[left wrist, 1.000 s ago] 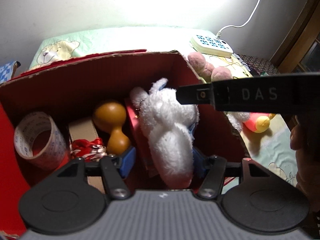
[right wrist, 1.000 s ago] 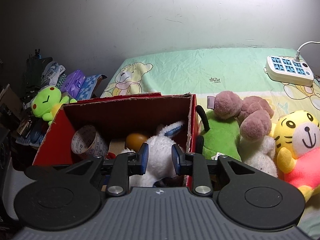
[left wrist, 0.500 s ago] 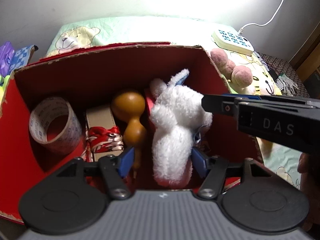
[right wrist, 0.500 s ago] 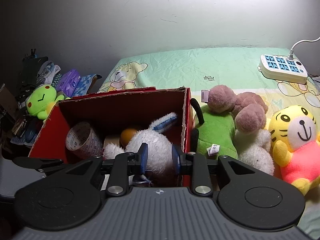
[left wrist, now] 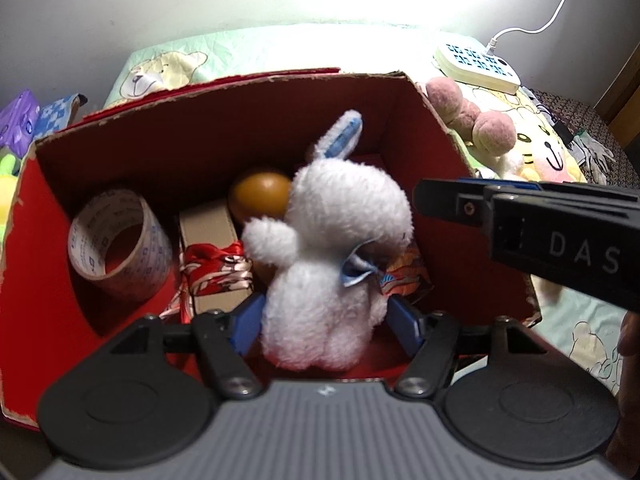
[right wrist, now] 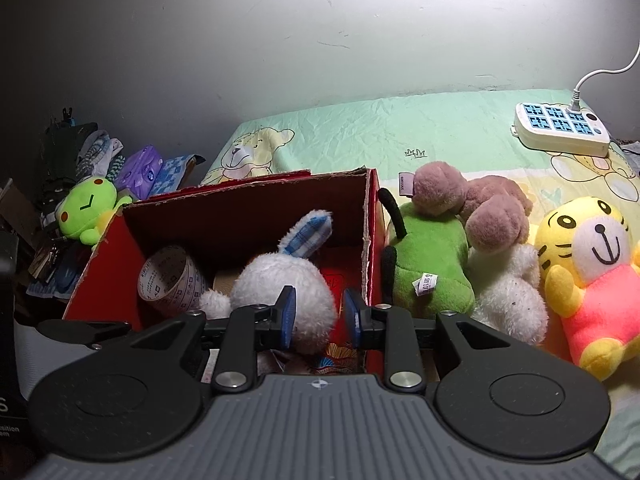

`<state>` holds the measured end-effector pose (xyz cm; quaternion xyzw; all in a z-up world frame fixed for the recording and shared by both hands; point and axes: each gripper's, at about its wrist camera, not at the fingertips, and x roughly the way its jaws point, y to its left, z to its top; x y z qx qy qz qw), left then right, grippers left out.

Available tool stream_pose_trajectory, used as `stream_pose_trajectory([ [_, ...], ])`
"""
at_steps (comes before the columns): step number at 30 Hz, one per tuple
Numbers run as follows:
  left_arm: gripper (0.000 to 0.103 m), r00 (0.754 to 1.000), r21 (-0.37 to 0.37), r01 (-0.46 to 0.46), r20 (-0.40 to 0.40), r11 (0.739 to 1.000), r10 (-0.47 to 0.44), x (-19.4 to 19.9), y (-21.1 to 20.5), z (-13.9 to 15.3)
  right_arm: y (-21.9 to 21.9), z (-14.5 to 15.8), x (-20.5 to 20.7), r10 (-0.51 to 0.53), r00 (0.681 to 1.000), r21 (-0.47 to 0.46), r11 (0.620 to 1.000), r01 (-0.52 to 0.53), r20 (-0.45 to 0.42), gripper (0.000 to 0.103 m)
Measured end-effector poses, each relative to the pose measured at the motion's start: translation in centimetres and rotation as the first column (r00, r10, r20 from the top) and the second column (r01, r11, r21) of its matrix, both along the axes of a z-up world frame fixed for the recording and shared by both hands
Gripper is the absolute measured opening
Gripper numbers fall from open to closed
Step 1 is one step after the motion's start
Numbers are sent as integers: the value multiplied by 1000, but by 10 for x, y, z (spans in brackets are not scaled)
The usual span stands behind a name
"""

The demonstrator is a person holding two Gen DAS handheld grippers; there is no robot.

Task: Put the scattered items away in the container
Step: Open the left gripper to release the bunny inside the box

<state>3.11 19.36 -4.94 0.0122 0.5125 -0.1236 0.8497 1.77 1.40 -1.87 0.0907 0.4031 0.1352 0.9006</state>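
- The left tool point(left wrist: 324, 318) has just been spreading its jaws; the white bunny point(left wrist: 340, 248) stands between them inside the red box point(left wrist: 48, 184), apparently let go so it stays there.
- The right tool point(right wrist: 320, 316) is pressed nearly together, pinching nothing, waiting above the box's near edge.
- Only the left view shows the tape roll's point(left wrist: 120, 240) neighbours: a small carton point(left wrist: 208, 228) and brown gourd point(left wrist: 260, 196).
- Only the right view shows the green toy point(right wrist: 432, 260) and yellow tiger point(right wrist: 588, 276) on the bed point(right wrist: 400, 136), right of that tool.
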Motion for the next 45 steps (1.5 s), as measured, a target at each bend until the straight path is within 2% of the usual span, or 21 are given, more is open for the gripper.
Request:
stream_pose_trajectory([
  [14, 75, 1000, 12, -14, 19, 1000, 14, -6, -3, 5, -5, 4, -9, -17, 1000, 24, 1000, 16, 9, 29],
  [28, 77, 999, 20, 9, 47, 1000, -10, -13, -9, 11, -7, 10, -17, -31, 999, 27, 999, 30, 34, 30],
  [31, 81, 998, 29, 4, 63, 1000, -6, -16, -9, 14, -7, 10, -20, -34, 999, 28, 999, 33, 36, 30],
  [33, 88, 997, 37, 1, 78, 999, -4, -19, -9, 16, -7, 10, -23, -34, 999, 28, 999, 33, 39, 30],
  [35, 91, 995, 48, -3, 96, 999, -1, -23, -11, 19, -7, 10, -27, -32, 999, 30, 999, 31, 42, 30],
  [45, 92, 987, 39, -58, 153, 998, 51, -41, -1, 25, -6, 3, -48, -32, 995, 33, 999, 29, 92, 30],
])
